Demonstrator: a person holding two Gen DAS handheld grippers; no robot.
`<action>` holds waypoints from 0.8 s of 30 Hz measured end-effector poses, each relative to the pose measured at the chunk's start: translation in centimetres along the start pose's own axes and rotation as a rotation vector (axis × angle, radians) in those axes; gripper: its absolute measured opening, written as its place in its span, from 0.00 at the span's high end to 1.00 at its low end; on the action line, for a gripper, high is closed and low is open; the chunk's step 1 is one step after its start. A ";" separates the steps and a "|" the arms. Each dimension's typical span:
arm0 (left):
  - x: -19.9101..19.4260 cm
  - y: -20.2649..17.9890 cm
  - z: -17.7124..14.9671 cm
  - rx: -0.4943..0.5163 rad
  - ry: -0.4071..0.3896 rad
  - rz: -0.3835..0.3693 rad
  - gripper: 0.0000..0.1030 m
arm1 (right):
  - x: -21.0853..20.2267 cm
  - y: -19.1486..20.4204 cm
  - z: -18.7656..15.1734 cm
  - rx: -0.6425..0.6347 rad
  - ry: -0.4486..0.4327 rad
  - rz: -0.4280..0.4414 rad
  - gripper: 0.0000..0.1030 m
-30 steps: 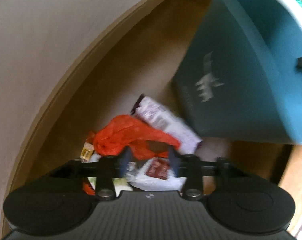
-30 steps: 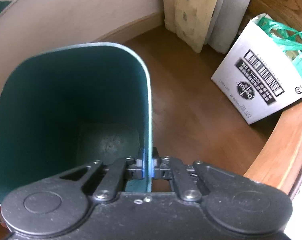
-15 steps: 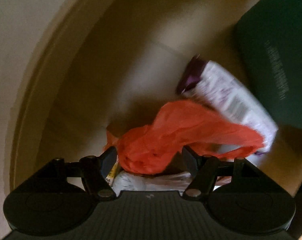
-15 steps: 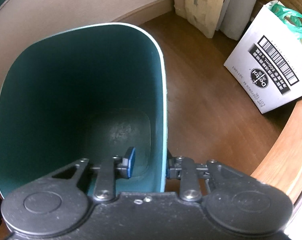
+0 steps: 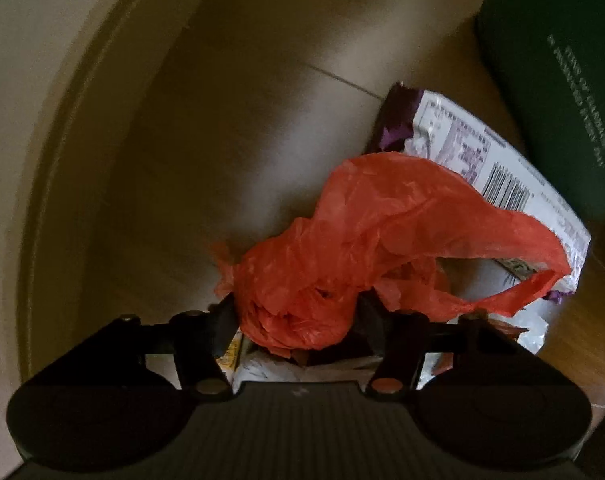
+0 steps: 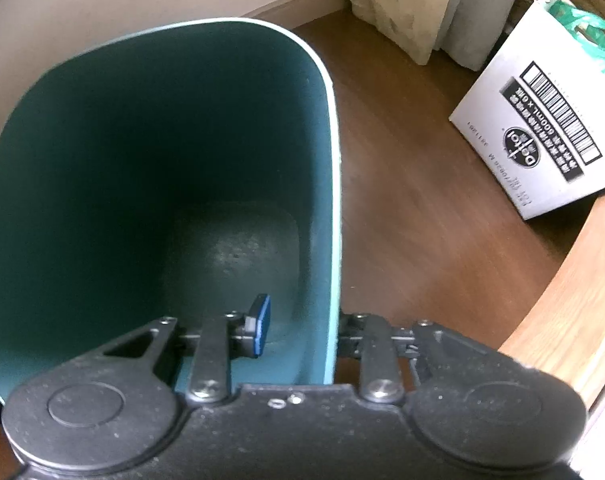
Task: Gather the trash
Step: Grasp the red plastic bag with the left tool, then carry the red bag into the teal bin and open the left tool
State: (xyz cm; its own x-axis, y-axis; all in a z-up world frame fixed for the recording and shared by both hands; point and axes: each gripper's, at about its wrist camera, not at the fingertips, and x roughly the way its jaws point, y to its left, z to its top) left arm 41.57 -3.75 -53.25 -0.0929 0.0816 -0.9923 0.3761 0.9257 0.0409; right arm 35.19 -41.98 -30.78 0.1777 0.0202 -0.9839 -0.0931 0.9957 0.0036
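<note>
A crumpled orange plastic bag [image 5: 342,256] lies on a pile of trash on the wooden floor. My left gripper [image 5: 298,316] is open, with its two fingers on either side of the bag's bunched end. A white and purple snack wrapper [image 5: 474,148] lies behind the bag. The teal trash bin [image 6: 150,168] stands upright and empty; its dark outer wall also shows in the left wrist view [image 5: 562,80]. My right gripper [image 6: 302,328] is open and straddles the bin's right wall, one finger inside and one outside, not pressing it.
A white cardboard box [image 6: 542,132] with green plastic in it sits on the floor at the right. A curtain [image 6: 422,0] hangs behind the bin. A curved wooden edge [image 6: 574,312] runs along the right. A beige wall and baseboard [image 5: 62,120] border the left.
My right gripper has let go of the bin's wall and opened. My left gripper has opened wider and moved down onto the orange bag. The bin now stands still.
</note>
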 end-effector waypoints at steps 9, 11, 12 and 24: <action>-9.4 -0.1 -1.7 -0.090 -0.102 -0.011 0.41 | -1.1 0.2 -0.2 0.049 -0.046 -0.015 0.98; -13.2 -0.2 -2.5 -0.106 -0.151 -0.012 0.41 | -1.8 1.0 -0.2 0.024 -0.069 -0.019 0.98; -15.3 -0.3 -3.0 -0.116 -0.177 -0.016 0.41 | -2.1 1.7 -0.3 0.002 -0.079 -0.030 0.98; -35.2 -4.2 -7.9 -0.136 -0.463 -0.063 0.41 | -4.7 5.8 -1.5 -0.081 -0.144 -0.112 0.98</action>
State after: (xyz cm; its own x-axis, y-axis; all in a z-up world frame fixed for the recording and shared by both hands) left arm 35.99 -7.63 -17.59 0.3202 -0.1203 -0.9397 0.2560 0.9660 -0.0365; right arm 32.32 -36.40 -26.37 0.3291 -0.0720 -0.9415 -0.1422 0.9820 -0.1247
